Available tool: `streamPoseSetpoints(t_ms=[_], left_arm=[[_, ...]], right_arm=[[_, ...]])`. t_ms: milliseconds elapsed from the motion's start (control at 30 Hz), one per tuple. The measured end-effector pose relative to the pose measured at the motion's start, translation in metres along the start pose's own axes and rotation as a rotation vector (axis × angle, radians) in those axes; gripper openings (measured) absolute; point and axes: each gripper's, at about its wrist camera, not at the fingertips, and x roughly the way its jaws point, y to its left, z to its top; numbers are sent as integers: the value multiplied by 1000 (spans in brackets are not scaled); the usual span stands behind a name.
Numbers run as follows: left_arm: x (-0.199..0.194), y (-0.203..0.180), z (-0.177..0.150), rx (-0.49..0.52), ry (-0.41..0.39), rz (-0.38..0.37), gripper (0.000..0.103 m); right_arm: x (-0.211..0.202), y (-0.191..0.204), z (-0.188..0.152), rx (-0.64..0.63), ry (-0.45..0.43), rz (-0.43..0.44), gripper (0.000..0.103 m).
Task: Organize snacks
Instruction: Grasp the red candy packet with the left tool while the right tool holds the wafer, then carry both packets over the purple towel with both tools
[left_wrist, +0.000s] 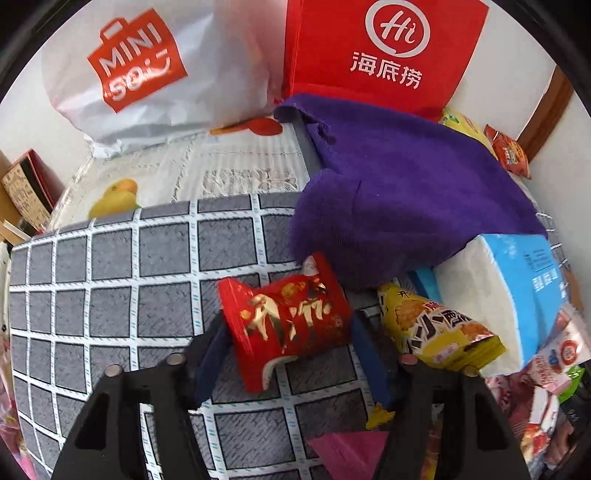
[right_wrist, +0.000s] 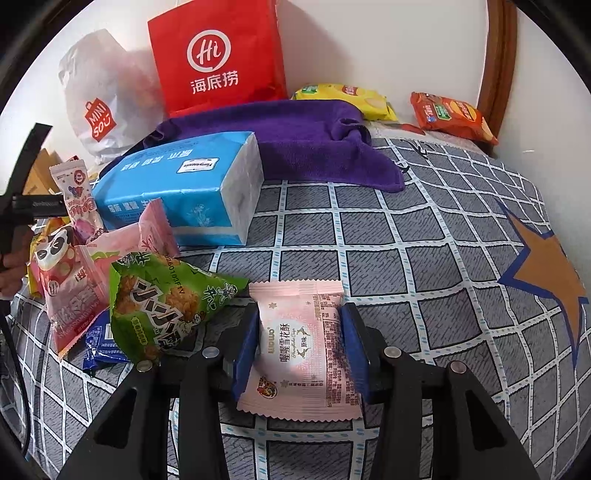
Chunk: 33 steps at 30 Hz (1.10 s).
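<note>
left wrist view: the left gripper (left_wrist: 286, 338) stands partly open around a red snack packet (left_wrist: 286, 325) lying tilted on the grey checked cloth (left_wrist: 110, 266); whether its blue pads press the wrapper cannot be told. just right of it lies a yellow snack packet (left_wrist: 439, 328), against a blue tissue pack (left_wrist: 517, 280), with a purple towel (left_wrist: 399, 192) behind. right wrist view: the right gripper (right_wrist: 299, 332) is closed partway on a pink snack packet (right_wrist: 301, 350), both blue pads touching its sides. a green snack packet (right_wrist: 166, 302) lies just left, at the edge of a heap of wrappers. a red paper bag (right_wrist: 218, 55) and a white plastic bag (right_wrist: 99, 99) stand by the wall.
</note>
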Motion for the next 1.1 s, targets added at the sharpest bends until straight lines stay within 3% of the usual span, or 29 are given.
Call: streamPoseSetpoints(t_ms=[133, 200, 767, 1100], left_arm=[[-4, 3, -1, -5, 6, -50, 22], [-7, 4, -4, -6, -1, -57, 20], [-75, 8, -32, 1, -91, -67, 17], [-113, -20, -48, 25, -124, -127, 17]], right_arm=[[0, 0, -1, -2, 0, 1, 46], [0, 1, -1, -4, 0, -2, 46], [-12, -3, -4, 36, -30, -2, 39], [-64, 6, 4, 33, -106, 2, 39]])
